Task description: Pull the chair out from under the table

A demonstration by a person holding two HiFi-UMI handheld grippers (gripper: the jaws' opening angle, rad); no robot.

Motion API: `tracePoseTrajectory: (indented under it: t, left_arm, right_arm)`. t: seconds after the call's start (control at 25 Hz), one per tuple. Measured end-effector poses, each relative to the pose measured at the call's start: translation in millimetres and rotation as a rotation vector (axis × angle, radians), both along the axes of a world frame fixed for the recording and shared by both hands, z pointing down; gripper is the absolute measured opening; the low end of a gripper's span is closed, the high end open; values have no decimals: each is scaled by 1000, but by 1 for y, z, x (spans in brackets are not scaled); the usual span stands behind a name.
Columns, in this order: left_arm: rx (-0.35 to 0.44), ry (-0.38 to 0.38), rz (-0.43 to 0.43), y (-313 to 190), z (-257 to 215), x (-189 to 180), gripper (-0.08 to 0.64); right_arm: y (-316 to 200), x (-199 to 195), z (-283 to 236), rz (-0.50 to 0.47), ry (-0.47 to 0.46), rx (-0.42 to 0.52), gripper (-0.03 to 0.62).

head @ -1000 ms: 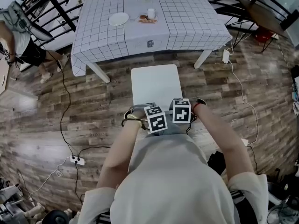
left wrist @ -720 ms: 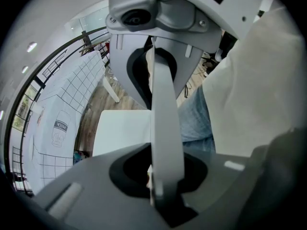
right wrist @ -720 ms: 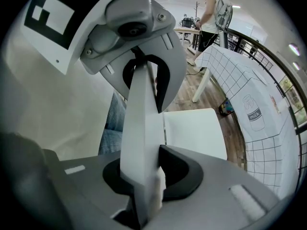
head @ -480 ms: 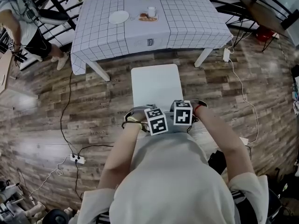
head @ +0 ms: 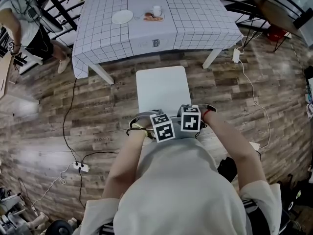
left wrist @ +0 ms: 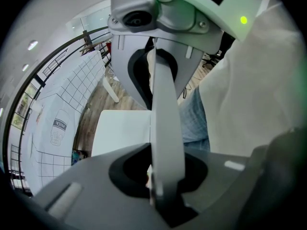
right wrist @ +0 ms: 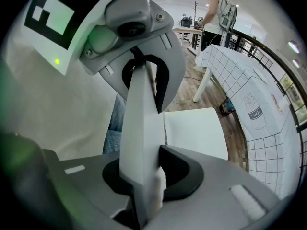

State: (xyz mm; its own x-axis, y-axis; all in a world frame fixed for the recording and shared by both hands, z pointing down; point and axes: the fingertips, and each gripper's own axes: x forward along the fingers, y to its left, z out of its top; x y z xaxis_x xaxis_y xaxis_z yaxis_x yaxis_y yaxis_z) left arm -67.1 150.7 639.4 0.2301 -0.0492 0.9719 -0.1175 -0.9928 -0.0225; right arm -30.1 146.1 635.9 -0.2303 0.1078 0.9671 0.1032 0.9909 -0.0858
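Note:
The white chair [head: 161, 88] stands on the wood floor, its seat wholly out from under the checked-cloth table [head: 195, 18], with a strip of floor between them. Both grippers grip the top of its backrest, close to my body. My left gripper [head: 157, 116] is shut on the backrest [left wrist: 165, 104], which runs as a white slab between its grey jaws, with the seat [left wrist: 122, 131] below. My right gripper [head: 188, 110] is shut on the same backrest [right wrist: 139, 123], beside the left one, above the seat [right wrist: 194, 131].
On the table lie a white plate [head: 122, 17], a cup [head: 157, 10] and a small tray of food [head: 153, 18]. Cables and a power strip [head: 78, 167] cross the floor at left. A person [head: 19, 23] stands by the railing at the far left.
The person at the far left has shifted along the railing. Both grippers and the chair have kept still.

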Motion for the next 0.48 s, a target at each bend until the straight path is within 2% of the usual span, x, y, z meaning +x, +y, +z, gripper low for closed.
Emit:
tracePoseTrajectory:
  t: [0.48]
  left_arm:
    - [-11,17,-11,-1,-4,0,87]
  right_arm:
    - [-1,0,-1,15,-4,-4,87]
